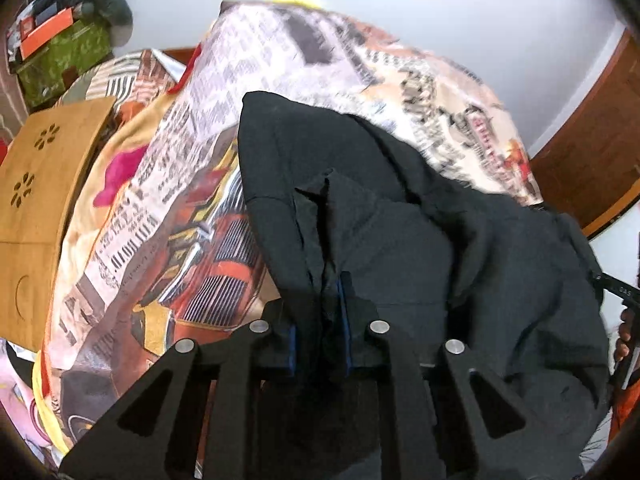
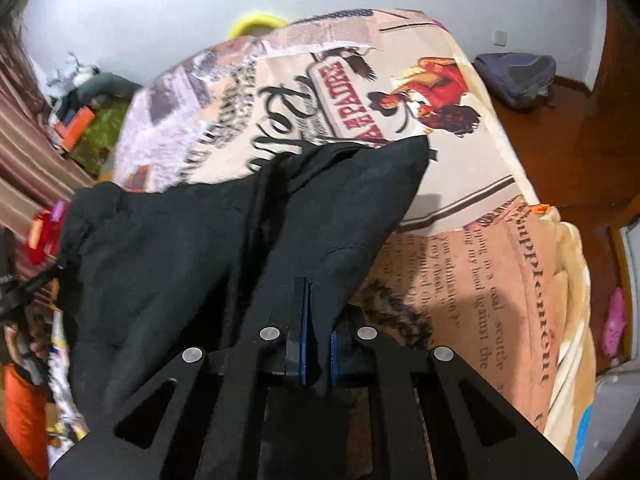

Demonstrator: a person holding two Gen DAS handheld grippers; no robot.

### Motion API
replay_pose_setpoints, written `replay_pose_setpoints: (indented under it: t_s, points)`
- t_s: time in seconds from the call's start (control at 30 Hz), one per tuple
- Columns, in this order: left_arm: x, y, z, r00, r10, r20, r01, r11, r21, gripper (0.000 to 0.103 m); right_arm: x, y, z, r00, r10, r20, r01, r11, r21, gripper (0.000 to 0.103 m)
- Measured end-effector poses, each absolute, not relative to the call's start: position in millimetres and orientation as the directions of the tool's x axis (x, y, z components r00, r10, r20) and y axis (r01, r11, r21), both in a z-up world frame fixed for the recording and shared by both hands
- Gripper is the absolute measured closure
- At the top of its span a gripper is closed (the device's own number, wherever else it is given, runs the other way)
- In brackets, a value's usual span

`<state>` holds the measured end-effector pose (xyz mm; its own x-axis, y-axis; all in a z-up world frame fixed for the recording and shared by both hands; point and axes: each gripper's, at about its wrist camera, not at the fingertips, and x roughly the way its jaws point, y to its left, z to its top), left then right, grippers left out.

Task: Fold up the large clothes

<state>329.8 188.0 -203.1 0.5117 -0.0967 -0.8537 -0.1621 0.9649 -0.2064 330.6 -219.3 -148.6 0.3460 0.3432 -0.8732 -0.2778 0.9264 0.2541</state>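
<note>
You have the black garment (image 1: 420,248) lifted off the bed (image 1: 168,216) and stretched between your two grippers, most likely so it hangs flat and can be laid down squarely for the first fold.

Your left gripper (image 1: 320,320) has pinched a bunched edge of the cloth. Its fingers (image 1: 291,344) are nearly together, with only the thickness of the fabric between the blue pads. From here the garment runs off to your right and drapes above the near part of the printed bedspread.

Your right gripper (image 2: 318,356) grips the opposite edge the same way: the fingers (image 2: 304,344) are closed down to a narrow gap filled with black cloth. A free corner of the garment points toward the far edge of the bed, clear of the bedspread (image 2: 480,260).
</note>
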Motion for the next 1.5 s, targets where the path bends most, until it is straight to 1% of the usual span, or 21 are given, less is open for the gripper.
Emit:
replay_pose_setpoints:
  t_s: [0.1, 0.17, 0.3, 0.43, 0.53, 0.6, 0.7, 0.73, 0.77, 0.8, 0.83, 0.87, 0.9, 1.0, 1.1, 1.23, 1.37, 1.5]
  points:
    - [333.4, 187.0, -219.5, 0.484, -0.073, -0.872, -0.167, 0.970, -0.174, 0.078, 331.0, -217.6, -158.6, 0.338, 0.306, -0.890, -0.283, 0.935, 0.215, 0.094]
    - [333.7, 185.7, -227.5, 0.464, -0.046, -0.884, -0.175, 0.974, -0.143, 0.074, 331.4, -220.2, -162.8, 0.332, 0.304, -0.893, -0.271, 0.937, 0.218, 0.093]
    - [329.6, 180.7, -225.9, 0.450, 0.001, -0.893, -0.167, 0.982, -0.083, 0.073, 328.3, -222.0, -157.9, 0.338, 0.286, -0.897, -0.239, 0.948, 0.212, 0.093]
    - [318.0, 175.2, -208.8, 0.457, 0.046, -0.888, -0.148, 0.989, -0.025, 0.072, 314.0, -213.7, -141.9, 0.358, 0.219, -0.908, -0.280, 0.953, 0.120, 0.093]
    - [302.1, 173.4, -186.5, 0.491, 0.046, -0.870, -0.135, 0.991, -0.024, 0.066, 298.7, -212.3, -124.9, 0.388, 0.193, -0.901, -0.298, 0.952, 0.076, 0.093]
    - [290.5, 173.2, -171.1, 0.514, 0.047, -0.857, -0.136, 0.990, -0.027, 0.058, 287.0, -214.9, -110.1, 0.407, 0.223, -0.886, -0.314, 0.945, 0.094, 0.093]
    - [268.0, 174.1, -143.4, 0.552, 0.051, -0.832, -0.134, 0.991, -0.028, 0.053, 266.8, -222.1, -83.4, 0.434, 0.249, -0.866, -0.313, 0.943, 0.114, 0.091]
    - [263.0, 174.3, -137.1, 0.558, 0.051, -0.828, -0.133, 0.991, -0.029, 0.052, 260.9, -223.7, -76.1, 0.440, 0.251, -0.862, -0.317, 0.942, 0.112, 0.089]
    - [255.4, 174.5, -129.6, 0.566, 0.050, -0.823, -0.133, 0.991, -0.030, 0.048, 253.2, -226.0, -67.4, 0.452, 0.255, -0.854, -0.325, 0.940, 0.109, 0.083]
    - [248.3, 175.3, -123.4, 0.572, 0.049, -0.819, -0.131, 0.991, -0.032, 0.046, 247.4, -226.0, -61.3, 0.454, 0.254, -0.854, -0.329, 0.938, 0.104, 0.072]
    - [238.9, 176.9, -116.7, 0.578, 0.049, -0.814, -0.130, 0.991, -0.033, 0.045, 238.5, -228.6, -52.7, 0.472, 0.253, -0.844, -0.334, 0.938, 0.094, 0.066]
    - [229.6, 177.9, -111.7, 0.581, 0.050, -0.812, -0.127, 0.991, -0.030, 0.043, 229.3, -231.5, -44.8, 0.494, 0.251, -0.832, -0.337, 0.938, 0.083, 0.056]
    - [223.5, 178.7, -108.6, 0.582, 0.051, -0.811, -0.125, 0.992, -0.027, 0.041, 223.4, -233.0, -40.3, 0.508, 0.252, -0.824, -0.340, 0.937, 0.076, 0.053]
    - [196.7, 182.7, -102.4, 0.576, 0.056, -0.815, -0.118, 0.993, -0.015, 0.037, 204.7, -237.9, -30.6, 0.518, 0.263, -0.814, -0.365, 0.929, 0.068, 0.053]
    - [173.8, 187.6, -107.1, 0.560, 0.044, -0.827, -0.110, 0.994, -0.021, 0.033, 188.2, -240.2, -31.0, 0.516, 0.248, -0.820, -0.381, 0.924, 0.039, 0.052]
    - [144.4, 194.2, -131.1, 0.508, 0.029, -0.861, -0.111, 0.993, -0.033, 0.033, 169.5, -244.4, -40.9, 0.501, 0.228, -0.835, -0.405, 0.914, 0.007, 0.052]
    - [123.5, 201.3, -169.4, 0.438, -0.006, -0.899, -0.132, 0.989, -0.071, 0.033, 154.9, -254.0, -61.5, 0.469, 0.224, -0.854, -0.400, 0.916, 0.021, 0.052]
    - [110.5, 207.3, -207.1, 0.387, -0.048, -0.921, -0.175, 0.977, -0.124, 0.033, 145.8, -267.2, -82.8, 0.424, 0.216, -0.879, -0.358, 0.932, 0.057, 0.052]
